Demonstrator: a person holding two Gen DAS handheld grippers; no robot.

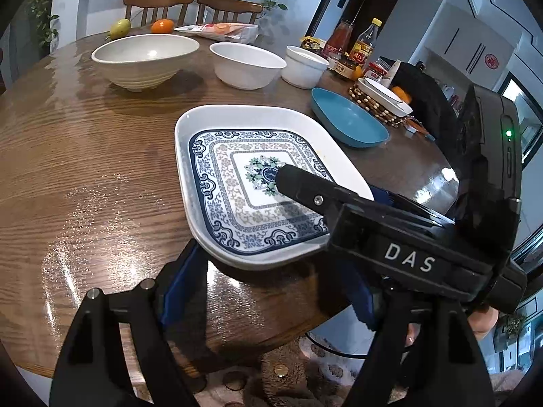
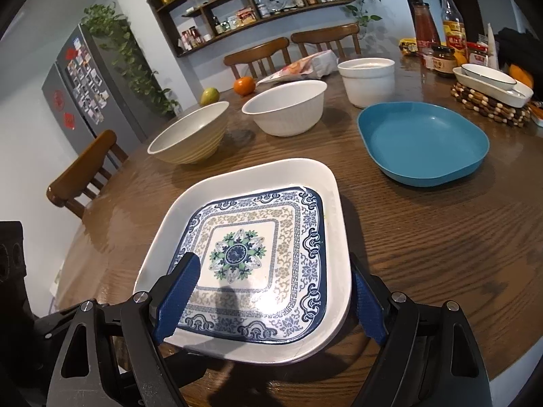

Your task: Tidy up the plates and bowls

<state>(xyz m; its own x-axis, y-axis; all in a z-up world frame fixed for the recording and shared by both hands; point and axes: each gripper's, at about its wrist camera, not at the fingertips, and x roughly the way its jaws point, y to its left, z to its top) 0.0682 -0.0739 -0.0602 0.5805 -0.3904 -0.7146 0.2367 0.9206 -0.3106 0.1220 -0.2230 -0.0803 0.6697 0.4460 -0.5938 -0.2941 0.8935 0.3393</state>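
Note:
A blue-patterned square plate (image 1: 224, 176) (image 2: 288, 237) lies inside a larger white square plate (image 1: 181, 156) (image 2: 163, 237) near the table's front edge. My right gripper (image 2: 273, 264) straddles the pair. Its left finger (image 2: 180, 291) (image 1: 298, 186) lies over the patterned plate. The other finger (image 2: 368, 305) sits just outside the white rim, and the jaws stand wide. My left gripper (image 1: 271, 271) is at the near corner, jaws apart, with its left finger (image 1: 183, 288) reaching under the white plate. Farther back stand a ribbed cream bowl (image 1: 146, 57) (image 2: 190, 135), a white bowl (image 1: 247, 64) (image 2: 285, 105), a straight-sided white bowl (image 1: 305, 66) (image 2: 368, 78) and a blue plate (image 1: 349, 118) (image 2: 424, 142).
White dishes rest on a beaded trivet (image 1: 376, 105) (image 2: 488, 108). Sauce bottles and jars (image 1: 356, 44) (image 2: 437, 30), an orange (image 2: 244, 85), a pear and a packet crowd the far side of the wooden table (image 1: 85, 169). Wooden chairs (image 2: 85, 169) ring it. The table's edge runs just beneath the grippers.

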